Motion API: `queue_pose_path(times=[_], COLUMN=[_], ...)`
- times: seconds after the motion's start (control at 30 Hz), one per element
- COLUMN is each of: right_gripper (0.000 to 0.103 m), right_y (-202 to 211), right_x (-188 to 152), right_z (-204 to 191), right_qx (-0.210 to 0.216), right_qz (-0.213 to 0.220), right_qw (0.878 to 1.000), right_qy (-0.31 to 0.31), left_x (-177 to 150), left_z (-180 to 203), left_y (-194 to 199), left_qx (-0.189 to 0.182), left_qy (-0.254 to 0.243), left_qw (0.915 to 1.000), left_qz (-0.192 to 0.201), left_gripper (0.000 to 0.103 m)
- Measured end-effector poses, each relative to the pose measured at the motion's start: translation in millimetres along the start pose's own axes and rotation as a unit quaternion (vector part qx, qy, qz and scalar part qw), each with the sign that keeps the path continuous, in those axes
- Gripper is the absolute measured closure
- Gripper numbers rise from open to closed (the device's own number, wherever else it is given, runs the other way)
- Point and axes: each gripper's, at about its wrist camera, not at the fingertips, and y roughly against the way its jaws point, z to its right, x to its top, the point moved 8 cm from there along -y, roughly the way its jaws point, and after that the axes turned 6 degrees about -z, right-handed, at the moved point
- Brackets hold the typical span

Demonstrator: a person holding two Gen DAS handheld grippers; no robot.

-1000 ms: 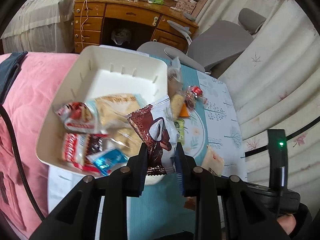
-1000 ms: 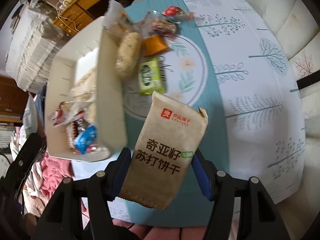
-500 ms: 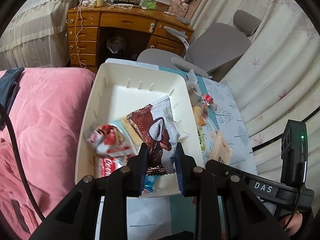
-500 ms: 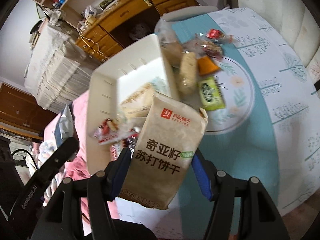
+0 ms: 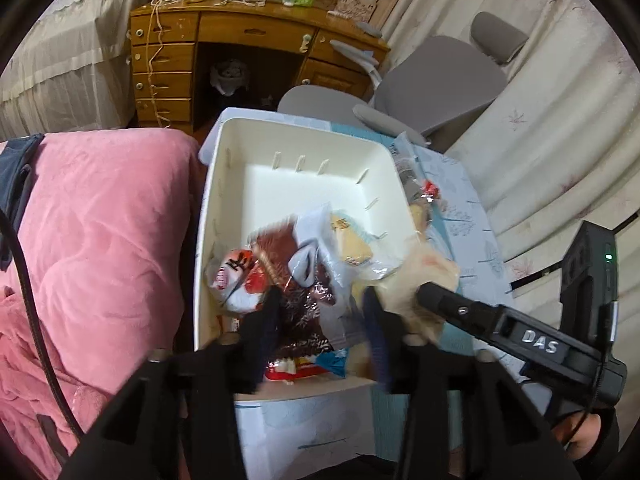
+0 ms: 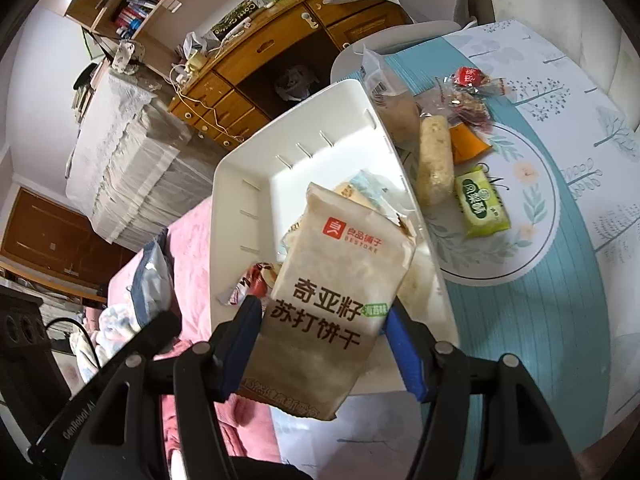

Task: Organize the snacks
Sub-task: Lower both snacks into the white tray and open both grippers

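A white bin (image 5: 304,168) sits on the table and holds several snack packs. My left gripper (image 5: 320,316) is over its near end with the jaws spread apart; the brown-and-white snack packet (image 5: 308,280) lies loose between them on the pile. My right gripper (image 6: 324,340) is shut on a beige cracker packet (image 6: 340,276) and holds it above the bin's (image 6: 280,152) near right rim. The right gripper's body (image 5: 520,332) shows in the left wrist view beside the bin.
Loose snacks lie on the tablecloth right of the bin: a green packet (image 6: 482,200), a rice bar (image 6: 434,160), an orange packet (image 6: 466,144), a red packet (image 6: 472,78). A pink blanket (image 5: 100,240) lies left. A wooden desk (image 5: 240,52) and grey chair (image 5: 436,76) stand behind.
My left gripper has opened and the brown-and-white packet has dropped onto the pile in the bin. My right gripper has carried the cracker packet left, over the bin's edge.
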Motion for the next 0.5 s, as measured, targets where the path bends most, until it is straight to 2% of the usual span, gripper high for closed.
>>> queue_pose_path(times=[0.03,0.13,0.33,0.5], right_gripper=[0.04,0.039,0.034,0.032], right_y=[0,4,22,38], right_x=[0,0,0,-1], right_z=[-1,1,13,30], right_qx=[0.005,0.005,-0.001,-0.017], right_qz=[0.001,0.007,0.028,0.046], right_qw=[1.0,1.0,1.0,0.998], right_qy=[0.001,0.003,0.011,0.026], left_x=[0,2,7,13], left_z=[-1,-1,16,47], left_y=[-1,-3,-10,-24], left_qx=[0.005,0.008,0.01,0.005], left_qy=[0.002,0.004,-0.014,-0.048], left_qw=[1.0,0.9999,0.9991,0.9954], left_qz=[-0.003,-0.012,-0.04,-0.082], left_gripper=[0.043,0.039,0.036,0.035])
